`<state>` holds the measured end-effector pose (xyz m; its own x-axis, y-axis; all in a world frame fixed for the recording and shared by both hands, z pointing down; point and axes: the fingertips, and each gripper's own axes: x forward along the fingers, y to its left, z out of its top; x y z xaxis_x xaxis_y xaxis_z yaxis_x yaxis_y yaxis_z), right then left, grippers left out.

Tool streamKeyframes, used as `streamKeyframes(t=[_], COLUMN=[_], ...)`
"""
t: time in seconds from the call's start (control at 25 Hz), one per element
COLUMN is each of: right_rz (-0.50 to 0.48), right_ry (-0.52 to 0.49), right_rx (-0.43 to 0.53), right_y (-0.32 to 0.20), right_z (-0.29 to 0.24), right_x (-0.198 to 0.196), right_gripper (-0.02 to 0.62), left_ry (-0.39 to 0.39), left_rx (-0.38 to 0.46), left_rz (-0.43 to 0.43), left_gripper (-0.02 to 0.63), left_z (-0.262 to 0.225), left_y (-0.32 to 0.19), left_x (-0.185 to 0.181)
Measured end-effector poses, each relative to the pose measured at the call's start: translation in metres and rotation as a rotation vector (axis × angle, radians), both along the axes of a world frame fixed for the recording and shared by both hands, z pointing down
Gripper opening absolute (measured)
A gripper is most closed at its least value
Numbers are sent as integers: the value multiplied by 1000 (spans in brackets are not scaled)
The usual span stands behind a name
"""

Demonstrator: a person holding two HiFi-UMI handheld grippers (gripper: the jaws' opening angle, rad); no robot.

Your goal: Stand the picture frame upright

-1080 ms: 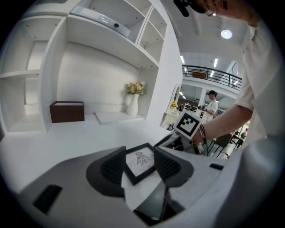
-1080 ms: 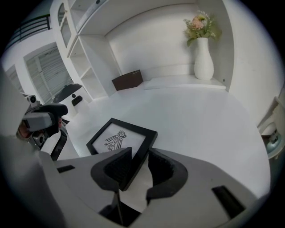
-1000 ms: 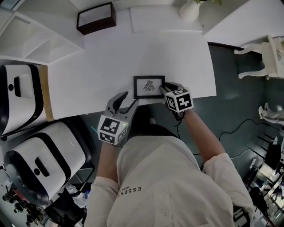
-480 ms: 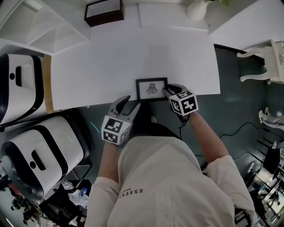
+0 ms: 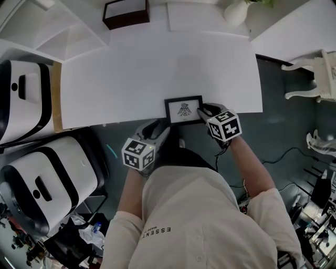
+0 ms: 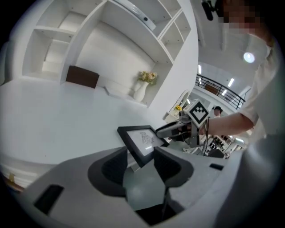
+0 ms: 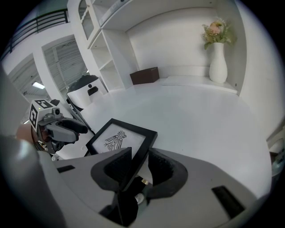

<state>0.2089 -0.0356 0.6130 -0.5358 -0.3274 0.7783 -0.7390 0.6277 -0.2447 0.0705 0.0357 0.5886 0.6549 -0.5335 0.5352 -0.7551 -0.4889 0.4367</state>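
Note:
A small black picture frame [image 5: 184,110] with a bird drawing lies at the near edge of the white table [image 5: 157,68], and its near side juts over that edge. My right gripper [image 5: 202,111] is shut on the frame's right side. In the right gripper view the frame [image 7: 119,139] runs down between the pads of the right gripper [image 7: 139,162]. My left gripper [image 5: 159,127] is open just below the table edge. In the left gripper view the frame's [image 6: 141,140] near left corner sits between the tips of the left gripper [image 6: 140,158], untouched by the pads.
A dark brown box [image 5: 126,12] and a white vase [image 5: 236,13] stand at the table's far side, by a white shelf unit [image 5: 58,31]. Two white-and-black machines [image 5: 26,100] [image 5: 47,189] stand left of me. A white chair [image 5: 315,73] is on the right.
The frame has slid toward the table's near edge with my right gripper on it. My left gripper has sunk and come in toward the frame's left corner.

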Motion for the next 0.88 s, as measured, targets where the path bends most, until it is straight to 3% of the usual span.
streamKeyframes(t=[0.2, 0.44, 0.6, 0.88], right_rz=[-19, -38, -30, -46], right_ry=[-1, -1, -5, -12], right_rx=[-4, 3, 4, -5], right_y=[1, 1, -3, -4], right_z=[1, 0, 1, 0], right_x=[6, 5, 9, 8], right_gripper=[129, 129, 129, 129], left_ry=[96, 323, 419, 434], left_rx=[-84, -221, -277, -378], left_rz=[-13, -86, -121, -137], left_gripper=[183, 177, 164, 164], left_z=[14, 22, 23, 29], left_y=[0, -11, -19, -13], left_x=[12, 23, 23, 29])
